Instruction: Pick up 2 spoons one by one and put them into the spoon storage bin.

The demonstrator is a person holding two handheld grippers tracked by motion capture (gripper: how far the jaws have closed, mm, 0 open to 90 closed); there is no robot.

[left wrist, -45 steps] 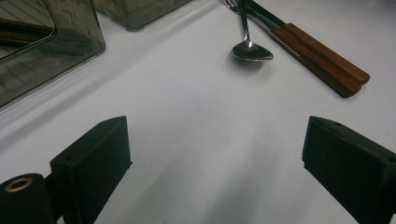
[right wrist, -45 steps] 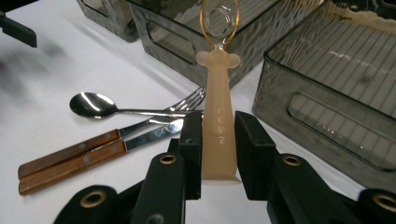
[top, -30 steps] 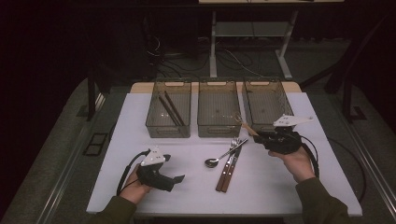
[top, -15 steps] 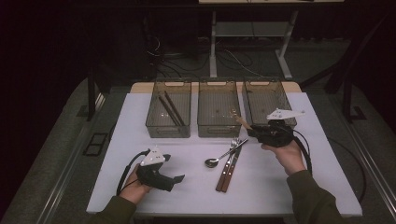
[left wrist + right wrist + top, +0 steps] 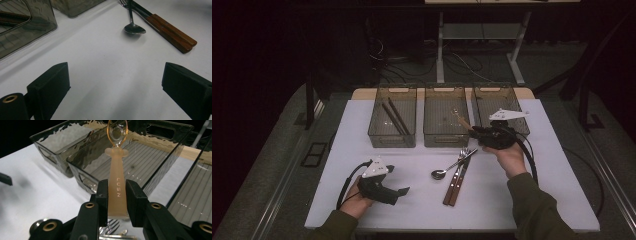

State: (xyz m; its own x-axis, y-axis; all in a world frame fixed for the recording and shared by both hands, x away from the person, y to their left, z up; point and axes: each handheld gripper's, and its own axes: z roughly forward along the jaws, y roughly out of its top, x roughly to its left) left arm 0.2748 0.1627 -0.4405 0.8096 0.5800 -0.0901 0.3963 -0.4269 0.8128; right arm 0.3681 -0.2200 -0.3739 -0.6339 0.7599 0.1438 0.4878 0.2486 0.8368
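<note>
Right gripper [image 5: 117, 202] jaws are clamped on the orange spoon [image 5: 116, 187] handle. It has moved from 3 o'clock toward the middle bin [image 5: 446, 131], bowl over its rim: release appears imminent. Left gripper [image 5: 120, 85] rests wide open, empty, at 7 o'clock.

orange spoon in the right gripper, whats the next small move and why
Probably carry it a little further forward and lower it into the middle bin, then open. The right gripper is shut on the orange spoon, whose bowl end already reaches over that bin's near wall, while the handle end is still short of it. The left gripper waits open over the table.
</note>
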